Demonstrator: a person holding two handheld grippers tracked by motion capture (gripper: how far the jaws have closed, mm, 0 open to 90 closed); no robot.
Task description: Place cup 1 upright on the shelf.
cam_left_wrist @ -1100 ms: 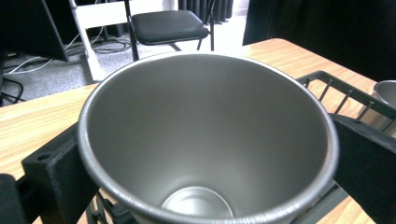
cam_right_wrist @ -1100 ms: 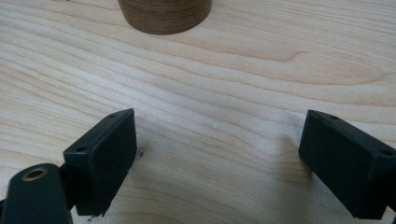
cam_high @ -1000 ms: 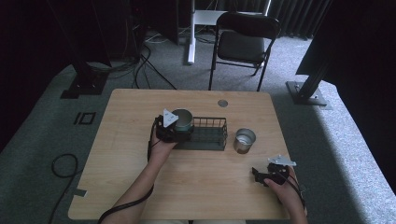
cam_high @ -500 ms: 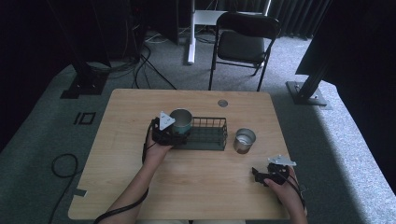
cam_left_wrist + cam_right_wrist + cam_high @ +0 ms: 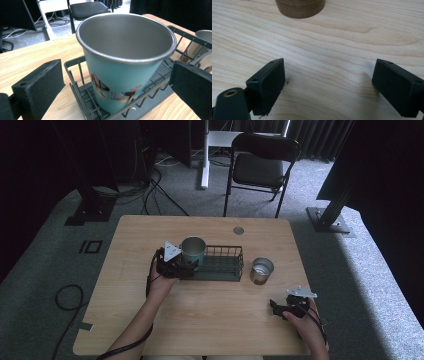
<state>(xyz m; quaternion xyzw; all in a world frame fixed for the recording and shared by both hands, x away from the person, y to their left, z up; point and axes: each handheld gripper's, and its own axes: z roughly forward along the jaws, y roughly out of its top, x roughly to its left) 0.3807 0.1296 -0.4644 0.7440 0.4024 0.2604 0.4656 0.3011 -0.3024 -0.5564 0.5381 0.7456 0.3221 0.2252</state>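
The blue cup (image 5: 125, 62) is standing in the wire basket (image 5: 225, 265). The left hand-held gripper (image 5: 181, 266) is sitting wide open around it, not squeezing. The silver cup (image 5: 262, 270) is waiting on the worktop (image 5: 220, 320); the right hand-held gripper (image 5: 278, 306) is open too.

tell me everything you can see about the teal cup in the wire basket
The teal cup is a tapered tumbler, wider at the top, with a bare metal-looking inside and rolled rim. Its outside is teal with a small printed picture low on the wall. It stands upright and looks empty, at the left end of the dark wire basket, its base on the basket floor. The left gripper is open, one of its fingers on each side of the cup, not touching.
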